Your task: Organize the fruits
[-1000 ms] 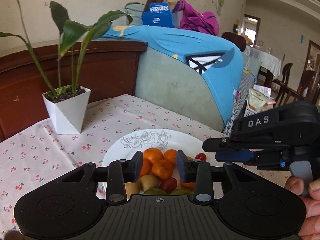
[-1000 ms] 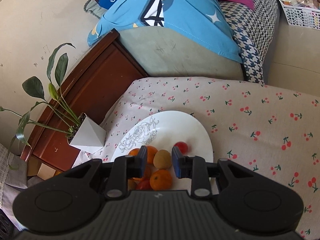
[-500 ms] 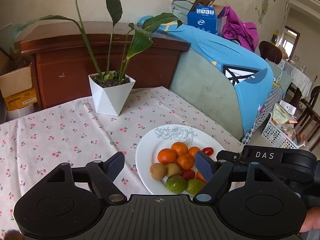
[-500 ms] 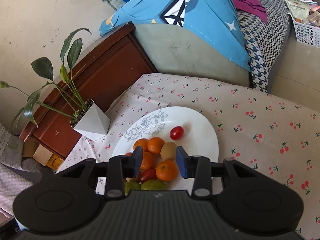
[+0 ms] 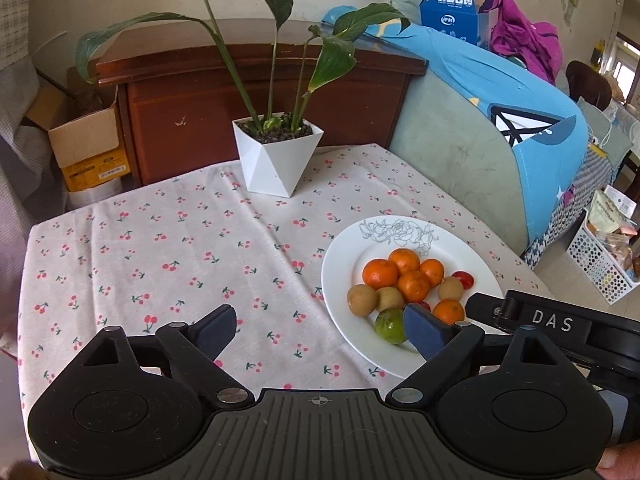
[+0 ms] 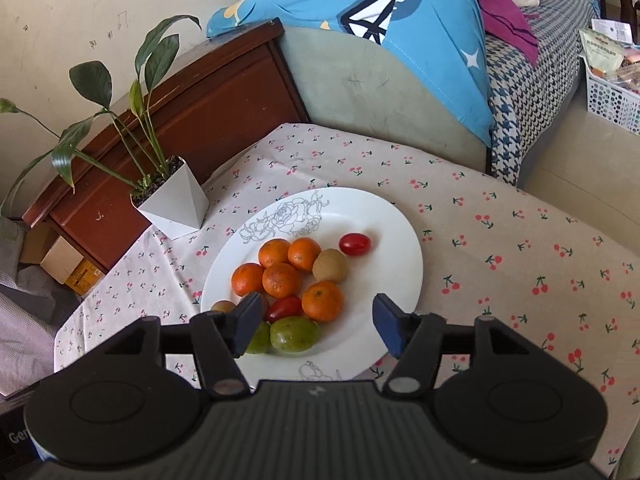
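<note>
Left gripper (image 5: 320, 330): jaws spread wide and opening, nothing between the pads, which hang above the cherry-print tablecloth (image 5: 160, 248); its right pad sits in front of the near rim of the white plate (image 5: 336, 280).

Right gripper (image 6: 314, 324): jaws parted and opening, no fruit pinched; through the gap show the near fruits on the plate (image 6: 400, 256). Its black body, lettered DAS, enters the left wrist view at lower right (image 5: 552, 324).

Plate contents, heaped toward the near and left side in the right wrist view:
- five mandarins (image 6: 282, 280), clustered and touching
- kiwis, one beside the mandarins (image 6: 329, 266), another partly hidden behind the left pad (image 6: 222, 306)
- two green fruits (image 6: 295, 334) at the near edge, side by side; kind unclear
- one red cherry tomato (image 6: 355, 243) apart on the far side, a second (image 6: 285, 307) wedged among the heap

Plate rim: grey line-drawn rose (image 6: 288, 216).

Surroundings: potted plant in a white faceted planter (image 5: 278, 158) at the table's far edge; dark wooden cabinet (image 5: 240, 96) behind it; sofa draped with a blue cover (image 5: 520, 120) to the right; cardboard box (image 5: 88, 148) on the floor at left.
</note>
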A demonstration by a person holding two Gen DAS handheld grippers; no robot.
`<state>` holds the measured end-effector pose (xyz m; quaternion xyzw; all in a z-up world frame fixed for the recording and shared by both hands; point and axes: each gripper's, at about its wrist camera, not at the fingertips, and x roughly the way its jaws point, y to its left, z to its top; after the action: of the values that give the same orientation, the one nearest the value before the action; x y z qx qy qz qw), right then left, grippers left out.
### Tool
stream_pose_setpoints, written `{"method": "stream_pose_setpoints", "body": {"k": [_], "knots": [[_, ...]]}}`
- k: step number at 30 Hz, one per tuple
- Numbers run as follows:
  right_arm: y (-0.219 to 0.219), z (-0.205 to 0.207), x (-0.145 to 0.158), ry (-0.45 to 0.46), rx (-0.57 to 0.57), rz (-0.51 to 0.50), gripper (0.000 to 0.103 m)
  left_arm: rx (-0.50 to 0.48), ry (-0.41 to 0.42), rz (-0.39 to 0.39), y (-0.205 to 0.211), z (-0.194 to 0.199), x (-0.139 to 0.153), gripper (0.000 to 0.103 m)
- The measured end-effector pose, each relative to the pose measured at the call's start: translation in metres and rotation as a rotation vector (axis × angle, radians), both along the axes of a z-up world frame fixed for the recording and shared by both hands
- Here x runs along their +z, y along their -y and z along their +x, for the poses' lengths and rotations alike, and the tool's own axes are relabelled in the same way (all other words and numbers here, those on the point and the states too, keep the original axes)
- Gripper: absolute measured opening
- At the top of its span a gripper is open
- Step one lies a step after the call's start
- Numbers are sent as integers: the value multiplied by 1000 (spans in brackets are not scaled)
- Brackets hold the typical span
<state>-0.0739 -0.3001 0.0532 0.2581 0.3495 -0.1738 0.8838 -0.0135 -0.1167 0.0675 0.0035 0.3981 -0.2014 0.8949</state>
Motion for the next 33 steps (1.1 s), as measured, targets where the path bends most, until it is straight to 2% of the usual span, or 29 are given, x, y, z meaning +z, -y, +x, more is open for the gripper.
{"method": "stream_pose_setpoints", "body": {"k": [4,6,16,25,33], "knots": [[-2,-8,2,-22,-21,-39,68,35,-48,29,0,4,-4,92],[-3,-12,2,-41,-37,-59,73,40,-51,35,0,4,-5,92],[-2,-13,-8,-133,-50,-139,82,47,-78,116,13,6,-15,93],[1,-12,-18,-185,-64,-141,87,47,-64,157,20,7,-18,93],[-1,-9,-18,-227,-75,-186,93,55,-60,168,23,8,-19,94]]}}
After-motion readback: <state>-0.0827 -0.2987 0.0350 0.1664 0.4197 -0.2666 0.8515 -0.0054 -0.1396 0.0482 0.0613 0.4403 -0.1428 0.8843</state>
